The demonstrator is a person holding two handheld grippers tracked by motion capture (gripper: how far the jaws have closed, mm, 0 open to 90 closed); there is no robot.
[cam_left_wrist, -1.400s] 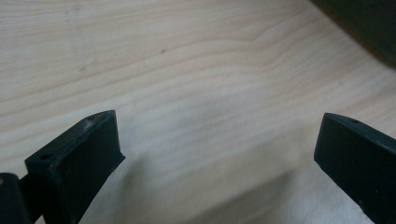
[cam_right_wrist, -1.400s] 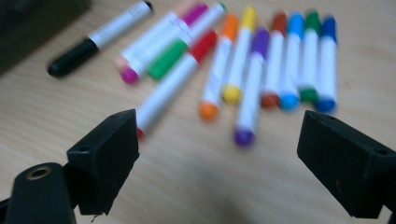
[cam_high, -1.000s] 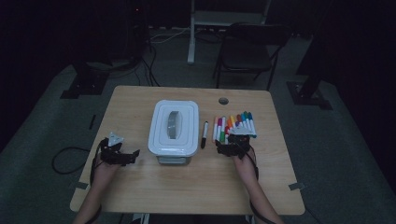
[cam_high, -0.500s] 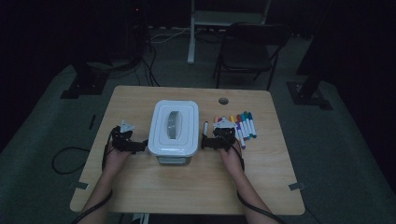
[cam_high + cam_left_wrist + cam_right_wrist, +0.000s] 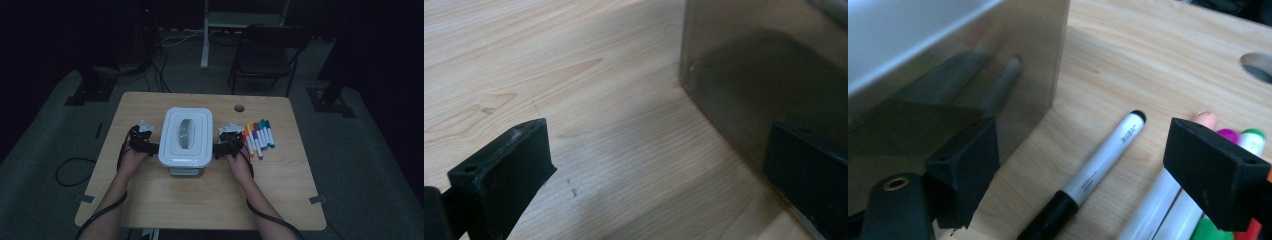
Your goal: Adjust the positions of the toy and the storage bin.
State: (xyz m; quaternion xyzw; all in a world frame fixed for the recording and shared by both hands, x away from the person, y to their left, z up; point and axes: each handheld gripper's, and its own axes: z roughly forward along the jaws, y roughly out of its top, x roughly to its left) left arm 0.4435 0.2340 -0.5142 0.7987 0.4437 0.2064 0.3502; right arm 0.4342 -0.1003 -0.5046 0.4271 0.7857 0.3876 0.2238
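Both tongs sit wide open, left tongs (image 5: 150, 148) and right tongs (image 5: 218, 150) flanking the white box (image 5: 186, 140). A black-capped marker (image 5: 1096, 170) lies between the right jaws on the tabletop (image 5: 574, 75).

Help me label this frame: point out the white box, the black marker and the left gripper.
white box (image 5: 186, 134), high view, on its lid.
black marker (image 5: 1098, 167), right gripper view, on its white barrel.
left gripper (image 5: 148, 146), high view, between its jaws.

The room is dim. A light wooden tabletop (image 5: 200, 200) with a round cable hole (image 5: 239, 107) near its far edge stands on grey carpeted floor (image 5: 365, 165). A dark chair (image 5: 265, 57) and a white stand (image 5: 206, 35) sit beyond the far edge. Black cables (image 5: 70, 170) lie on the floor off the left edge.
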